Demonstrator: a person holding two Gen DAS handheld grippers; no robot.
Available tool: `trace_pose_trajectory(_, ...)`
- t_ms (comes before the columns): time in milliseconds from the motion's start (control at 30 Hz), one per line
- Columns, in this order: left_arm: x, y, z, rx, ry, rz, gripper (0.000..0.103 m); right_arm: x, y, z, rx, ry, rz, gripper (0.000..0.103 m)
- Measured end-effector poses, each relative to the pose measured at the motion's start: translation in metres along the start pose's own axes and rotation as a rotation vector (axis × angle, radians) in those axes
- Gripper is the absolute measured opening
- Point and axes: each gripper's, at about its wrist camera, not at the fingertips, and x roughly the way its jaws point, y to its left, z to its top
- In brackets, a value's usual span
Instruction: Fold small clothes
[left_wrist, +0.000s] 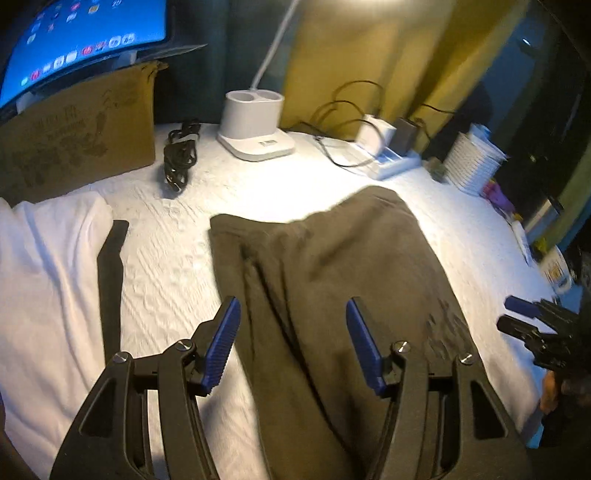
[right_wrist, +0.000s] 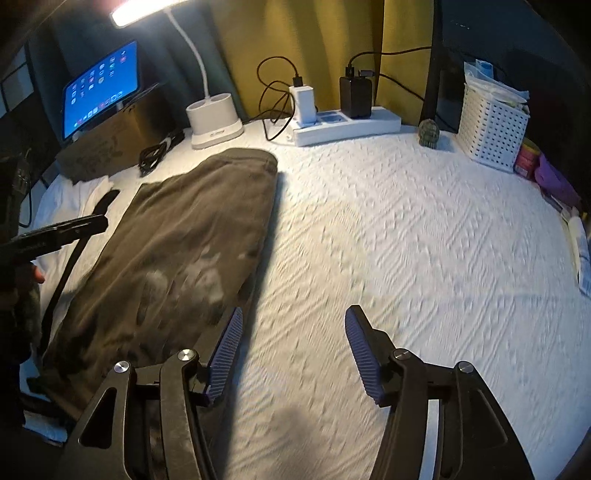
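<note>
Nearest the left wrist camera, the left claw hangs spread over the near part of the olive-brown garment, its blue pads clear of the cloth and nothing between them. In the right wrist view the right claw is spread too — it hovers over bare white textured surface, just right of the garment's long edge, pinching nothing. The garment lies flat as a long folded strip running away from the cameras, with a faint pale print near its near end. To its left rests a white folded cloth with a dark strap along its edge. Farther back sit a coiled black cable, a white lamp base and a power strip with chargers plugged in. At the far left a tablet glows above a cardboard box — at the far right stands a white perforated basket. Yellow curtains close the back.
</note>
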Motion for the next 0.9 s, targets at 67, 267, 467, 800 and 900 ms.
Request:
trace_pose_trajectory(67, 0.01, 0.005, 0.005, -0.013, 0.016, 0.012, 0.059, 0.007, -0.006, 0.009, 0.0, 0.002, -0.004, 0.061)
trace_pose_trajectory(267, 0.041, 0.021, 0.016, -0.047, 0.064, 0.031, 0.06, 0.029, -0.015, 0.031, -0.001, 0.007, 0.006, 0.062)
trace_pose_trajectory(467, 0.057, 0.013, 0.024, 0.027, 0.067, 0.04, 0.081, 0.05, -0.015, 0.053, 0.004, -0.007, 0.05, 0.069)
trace_pose_trajectory(800, 0.081, -0.027, 0.026, 0.161, 0.095, 0.093, 0.092, 0.092, 0.003, 0.083, -0.018, 0.005, 0.166, 0.07)
trace_pose_trajectory(900, 0.08, -0.029, 0.028, 0.16, 0.081, 0.09, 0.08, 0.106, 0.013, 0.092, -0.012, 0.017, 0.214, 0.072)
